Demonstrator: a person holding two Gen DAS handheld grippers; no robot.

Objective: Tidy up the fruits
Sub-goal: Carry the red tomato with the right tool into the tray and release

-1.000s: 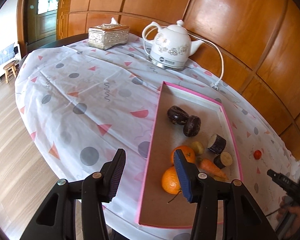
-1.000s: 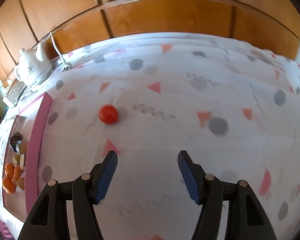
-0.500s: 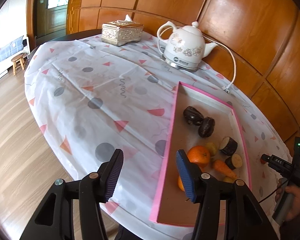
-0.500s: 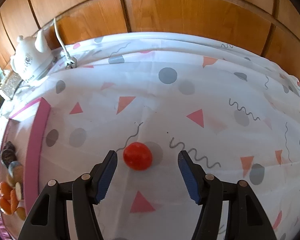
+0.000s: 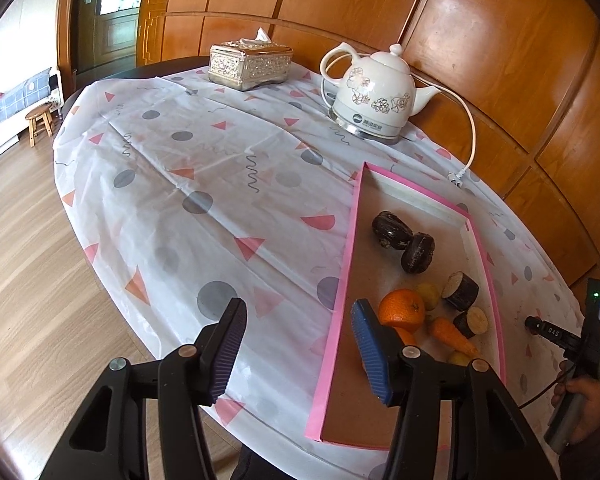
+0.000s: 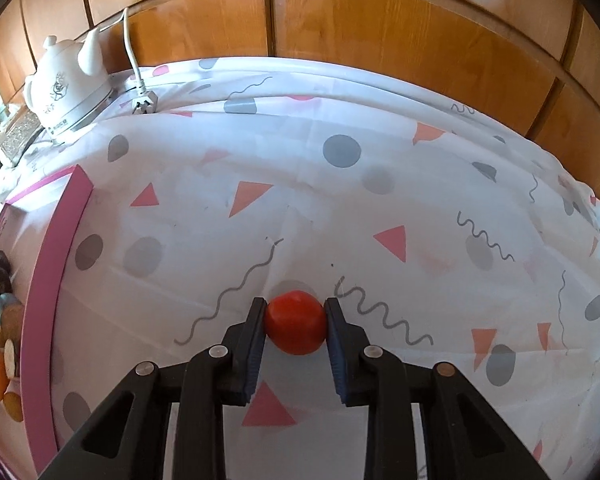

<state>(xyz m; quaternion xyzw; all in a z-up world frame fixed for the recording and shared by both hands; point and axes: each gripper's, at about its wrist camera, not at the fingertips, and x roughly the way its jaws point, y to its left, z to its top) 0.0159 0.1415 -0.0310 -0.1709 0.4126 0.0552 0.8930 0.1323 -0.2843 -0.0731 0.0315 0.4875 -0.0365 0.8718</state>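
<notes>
R gripper (image 6: 296,322) jaws, apart 0.5 s ago, now clamped on tomato (image 6: 296,326) on tablecloth (image 6: 340,208), right of pink tray (image 6: 44,320). L gripper (image 5: 300,344) spread, empty. "DAS" on R tool; kettle (image 5: 374,96) logo unreadable.

Tomato (image 6: 296,327) on tablecloth (image 6: 340,216), right of produce-filled tray (image 6: 48,280).

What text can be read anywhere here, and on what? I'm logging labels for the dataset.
"DAS": on the black device by the person's right hand.
Oval logo with characters on the white kettle base: too small to read.
Nothing readable on the tissue box, pink tray or tomato.
</notes>
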